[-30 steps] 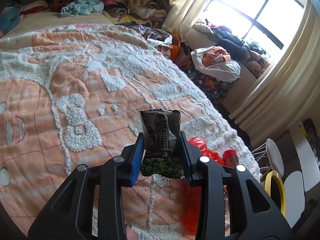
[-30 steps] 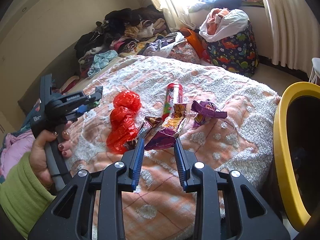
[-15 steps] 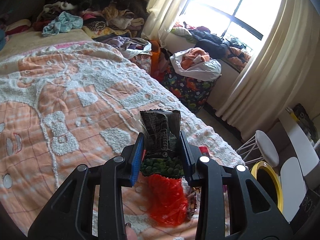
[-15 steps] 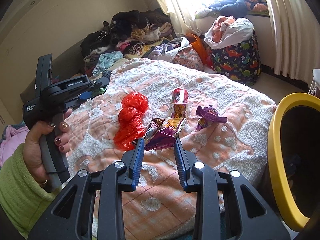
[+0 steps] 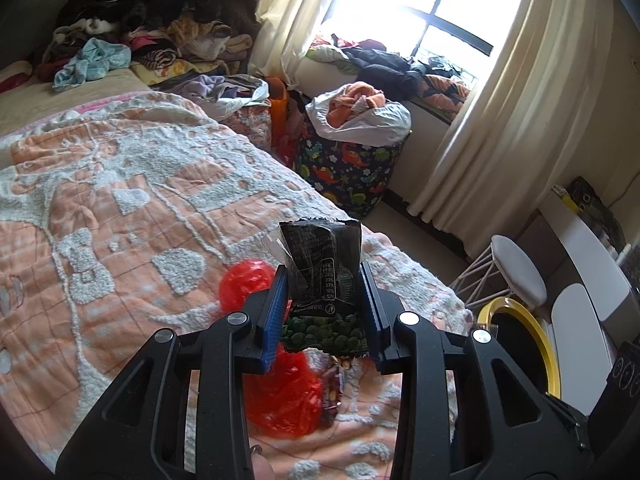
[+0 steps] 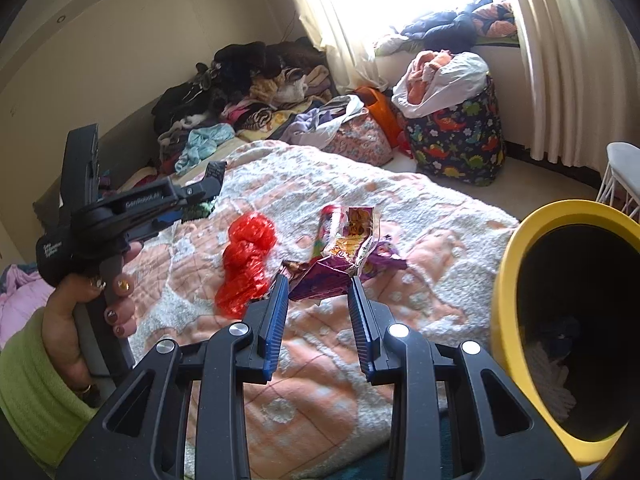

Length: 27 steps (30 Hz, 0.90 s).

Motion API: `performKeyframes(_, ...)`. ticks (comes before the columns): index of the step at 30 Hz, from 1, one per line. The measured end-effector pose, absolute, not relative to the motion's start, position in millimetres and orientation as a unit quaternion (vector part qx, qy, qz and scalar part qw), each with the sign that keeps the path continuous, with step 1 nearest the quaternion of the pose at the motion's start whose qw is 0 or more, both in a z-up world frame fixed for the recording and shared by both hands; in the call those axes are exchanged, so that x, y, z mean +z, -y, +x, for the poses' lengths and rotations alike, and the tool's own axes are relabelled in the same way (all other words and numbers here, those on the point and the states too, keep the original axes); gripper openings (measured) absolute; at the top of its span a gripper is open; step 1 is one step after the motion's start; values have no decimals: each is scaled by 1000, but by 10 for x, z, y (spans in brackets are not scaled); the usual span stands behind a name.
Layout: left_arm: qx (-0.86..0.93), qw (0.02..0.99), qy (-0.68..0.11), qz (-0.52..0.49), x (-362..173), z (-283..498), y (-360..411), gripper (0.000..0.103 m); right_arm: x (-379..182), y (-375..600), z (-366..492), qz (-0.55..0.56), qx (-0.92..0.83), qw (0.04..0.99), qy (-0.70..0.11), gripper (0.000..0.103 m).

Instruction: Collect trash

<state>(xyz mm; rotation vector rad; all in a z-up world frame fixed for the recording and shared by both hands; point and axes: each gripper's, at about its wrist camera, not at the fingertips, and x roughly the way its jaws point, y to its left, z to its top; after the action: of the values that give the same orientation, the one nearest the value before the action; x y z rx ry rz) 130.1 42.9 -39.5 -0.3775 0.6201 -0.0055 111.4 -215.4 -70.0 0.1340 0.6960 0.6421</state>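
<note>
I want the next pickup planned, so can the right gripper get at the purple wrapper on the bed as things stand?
Probably yes. The right gripper has its jaws open and empty, and the purple wrapper lies on the blanket just beyond their tips with nothing between. The left gripper, shut on the pea packet, is off to the side.

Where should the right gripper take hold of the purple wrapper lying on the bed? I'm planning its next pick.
Probably the raised, crumpled purple fold at the near end of the purple wrapper, coming straight ahead and slightly down from the near bed edge. That fold stands up off the blanket just beyond the open right gripper, while the rest lies flat among other wrappers.
</note>
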Motion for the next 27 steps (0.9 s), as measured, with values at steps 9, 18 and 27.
performKeyframes(9,-35,938,-307,-159,-347,1302,-85,27,-628,2409,1135,78,286,898,-324,29)
performKeyframes(18,-59,938,-310,-140,-317,1302,178,27,-590,2600,1154,89,269,906,-315,29)
performKeyframes(27,-76,938,-312,-128,-302,1282,349,27,-578,2752,1165,98,251,912,-309,29)
